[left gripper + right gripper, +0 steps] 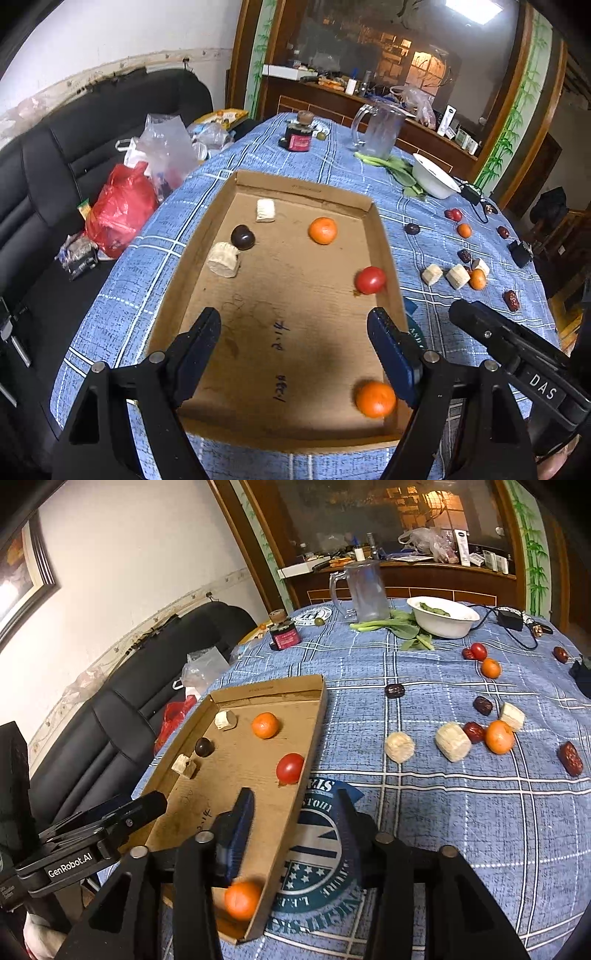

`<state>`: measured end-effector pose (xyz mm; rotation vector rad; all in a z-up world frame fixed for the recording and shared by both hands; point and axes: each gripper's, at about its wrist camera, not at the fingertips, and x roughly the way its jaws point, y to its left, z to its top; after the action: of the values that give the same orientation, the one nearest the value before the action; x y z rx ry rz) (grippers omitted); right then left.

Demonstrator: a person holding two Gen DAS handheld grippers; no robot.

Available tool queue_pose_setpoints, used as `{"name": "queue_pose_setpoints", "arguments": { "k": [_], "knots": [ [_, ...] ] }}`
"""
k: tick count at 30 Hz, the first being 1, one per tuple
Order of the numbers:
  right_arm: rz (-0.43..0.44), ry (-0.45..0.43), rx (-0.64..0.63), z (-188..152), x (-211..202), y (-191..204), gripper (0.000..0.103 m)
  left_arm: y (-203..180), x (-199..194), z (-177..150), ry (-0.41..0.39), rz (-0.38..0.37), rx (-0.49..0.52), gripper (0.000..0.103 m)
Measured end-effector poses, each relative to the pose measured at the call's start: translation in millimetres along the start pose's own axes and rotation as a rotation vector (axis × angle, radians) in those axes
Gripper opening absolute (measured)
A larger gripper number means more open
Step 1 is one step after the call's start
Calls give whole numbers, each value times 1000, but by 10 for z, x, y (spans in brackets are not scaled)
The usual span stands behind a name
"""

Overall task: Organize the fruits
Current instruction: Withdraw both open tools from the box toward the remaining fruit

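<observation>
Left wrist view: left gripper (pixel 293 354) spread, empty, above shallow brown cardboard tray (pixel 382 236); small orange mandarin (pixel 375 398) in near right tray corner, probably just dropped.

Right wrist view: right gripper (pixel 295 834) spread, straddling tray's right wall; loose fruit waits on blue checked tablecloth (pixel 461 812).

Cardboard tray (pixel 295 369) centre lies open (fruit (pixel 370 280) hugs its walls)

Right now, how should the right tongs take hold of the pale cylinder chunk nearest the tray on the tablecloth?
Grip the pale cylinder chunk across its curved sides, coming down from above. It stands apart from the neighbouring chunk and the cardboard tray, so both fingers probably fit. The right tongs are open.
</observation>
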<state>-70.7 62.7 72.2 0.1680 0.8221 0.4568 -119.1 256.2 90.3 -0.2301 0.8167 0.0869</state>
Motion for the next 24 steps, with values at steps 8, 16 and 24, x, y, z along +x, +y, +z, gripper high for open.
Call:
{"name": "queue_pose_setpoints", "arguments": {
  "k": [8, 16, 24],
  "knots": [
    [-30, -31, -7, -101, -165, -97, 53, -381, -170, -110, -89, 92, 122, 81],
    [-48, -50, 39, -175, -304, -318, 54, -720, -255, -202, -153, 147, 220, 81],
    [-51, -40, 89, -274, -333, -547, 56, -983, -246, -299, -162, 153, 287, 81]
  ]
}}
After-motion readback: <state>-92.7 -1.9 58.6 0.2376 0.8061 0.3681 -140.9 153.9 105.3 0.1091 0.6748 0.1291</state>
